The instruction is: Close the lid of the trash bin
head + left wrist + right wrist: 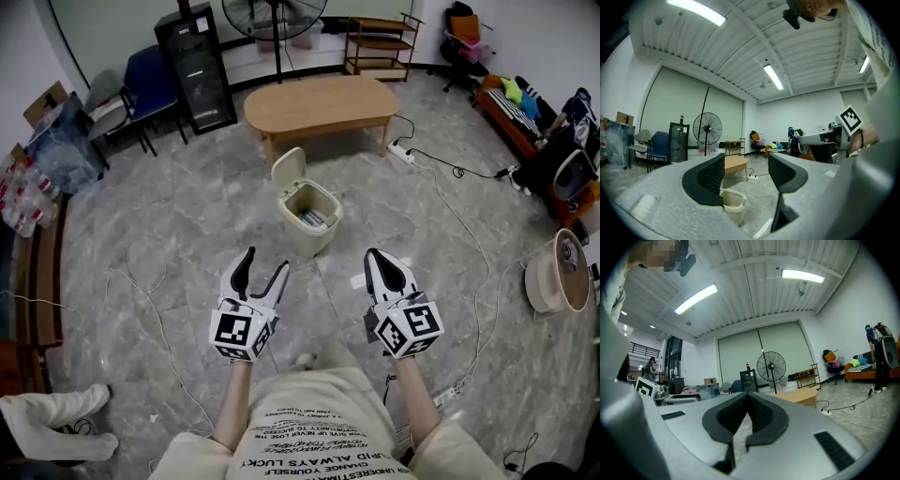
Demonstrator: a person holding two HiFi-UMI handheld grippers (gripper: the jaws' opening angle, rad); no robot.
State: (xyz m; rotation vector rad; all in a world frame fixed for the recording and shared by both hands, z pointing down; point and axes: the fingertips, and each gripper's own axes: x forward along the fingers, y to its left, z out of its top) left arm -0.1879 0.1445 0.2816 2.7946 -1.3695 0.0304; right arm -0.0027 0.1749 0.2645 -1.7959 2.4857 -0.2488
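Observation:
A cream trash bin [309, 217] stands on the grey floor ahead of me, with its lid [289, 168] tipped up and open at the back left. Some rubbish shows inside. My left gripper [262, 269] is open and empty, short of the bin and to its lower left. My right gripper [385, 263] is shut with nothing in it, to the bin's lower right. In the left gripper view the bin [732, 205] shows low between the open jaws of the left gripper [746, 169]. The right gripper view shows the right gripper [748, 405] with jaws together; the bin is hidden there.
A low wooden table [322, 103] stands just behind the bin, with a standing fan [275, 16] and a black cabinet [196, 67] beyond. Cables [448, 202] and a power strip [401, 153] lie on the floor to the right. Chairs [131, 95] stand at the left.

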